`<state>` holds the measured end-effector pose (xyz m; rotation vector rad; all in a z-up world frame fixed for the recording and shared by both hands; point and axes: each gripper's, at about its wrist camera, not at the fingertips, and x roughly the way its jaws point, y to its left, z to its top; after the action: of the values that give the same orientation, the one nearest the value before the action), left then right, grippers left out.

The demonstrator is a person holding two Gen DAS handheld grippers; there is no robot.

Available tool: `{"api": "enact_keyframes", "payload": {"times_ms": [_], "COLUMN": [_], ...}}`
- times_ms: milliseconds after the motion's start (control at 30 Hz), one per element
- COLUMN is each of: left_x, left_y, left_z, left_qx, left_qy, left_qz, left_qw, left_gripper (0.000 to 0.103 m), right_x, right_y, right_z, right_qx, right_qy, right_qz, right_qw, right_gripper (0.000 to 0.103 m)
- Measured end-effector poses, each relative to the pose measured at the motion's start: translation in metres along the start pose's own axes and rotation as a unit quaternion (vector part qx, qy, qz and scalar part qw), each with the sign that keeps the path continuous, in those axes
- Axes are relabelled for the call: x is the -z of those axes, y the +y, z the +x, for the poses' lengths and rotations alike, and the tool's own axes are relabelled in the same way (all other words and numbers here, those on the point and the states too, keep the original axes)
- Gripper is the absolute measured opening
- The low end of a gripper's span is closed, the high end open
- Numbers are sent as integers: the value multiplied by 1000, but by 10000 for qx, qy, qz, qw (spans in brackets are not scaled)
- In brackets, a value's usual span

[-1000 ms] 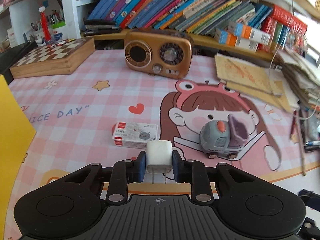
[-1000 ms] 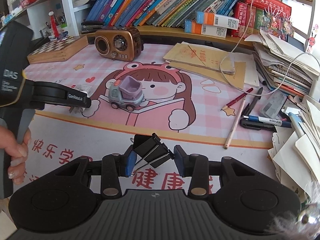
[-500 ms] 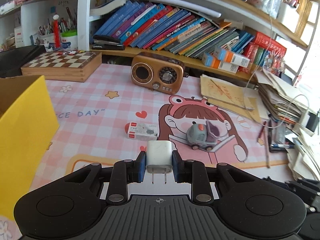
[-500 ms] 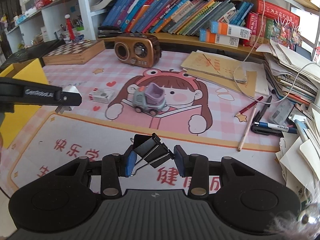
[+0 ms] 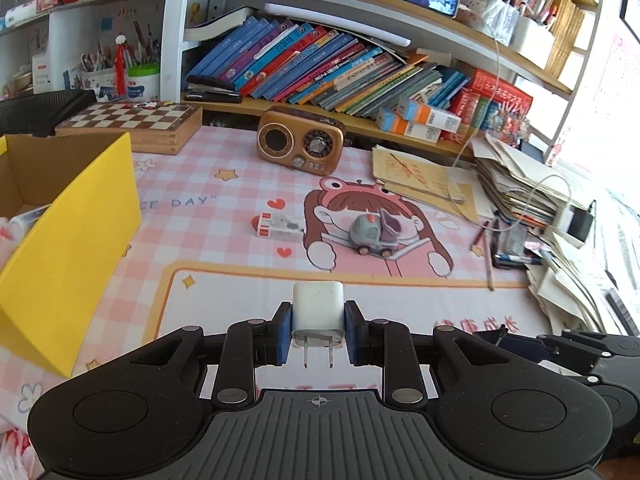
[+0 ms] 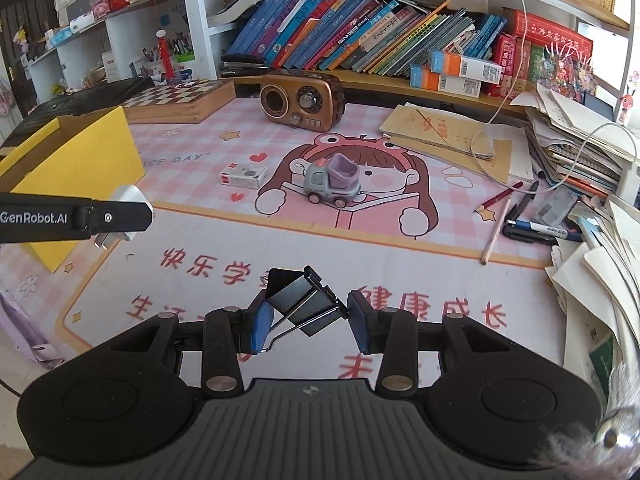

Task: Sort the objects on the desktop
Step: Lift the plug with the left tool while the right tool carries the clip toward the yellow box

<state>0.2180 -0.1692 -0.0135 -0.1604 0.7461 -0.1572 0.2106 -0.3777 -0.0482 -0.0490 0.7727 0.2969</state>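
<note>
radio [image 5: 301, 141]: sitting upright at the back of the pink desk mat [image 5: 208, 216]
chessboard box [image 5: 132, 122]: lying left of radio, behind yellow box [image 5: 72, 236]
books [image 6: 344, 40]: leaning along the shelf
paper stack [image 6: 576, 140]: piling up far right

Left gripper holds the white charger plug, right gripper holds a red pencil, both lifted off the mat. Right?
Not quite. The right gripper holds a black binder clip, as the right wrist view shows; the red pencil lies on the mat. The left gripper does hold the white charger plug.
</note>
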Motion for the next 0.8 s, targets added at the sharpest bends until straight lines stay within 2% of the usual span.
{"api": "enact_keyframes", "payload": {"times_ms": [267,800], "left_x": [17,56], "left_y": [22,101], "left_z": [-38,-105], "left_qx": [196,246], "left_qy": [-68,-62], "left_qz": [68,5], "left_qw": [9998,9997], "left_gripper": [25,25], "right_x": [8,37], "right_y": [37,138], "right_z": [-20,-48], "right_qx": [47,96], "right_qy": [-94,-77], "right_qz": [30,8], "right_qw": [9999,9999], "right_gripper": [38,38]}}
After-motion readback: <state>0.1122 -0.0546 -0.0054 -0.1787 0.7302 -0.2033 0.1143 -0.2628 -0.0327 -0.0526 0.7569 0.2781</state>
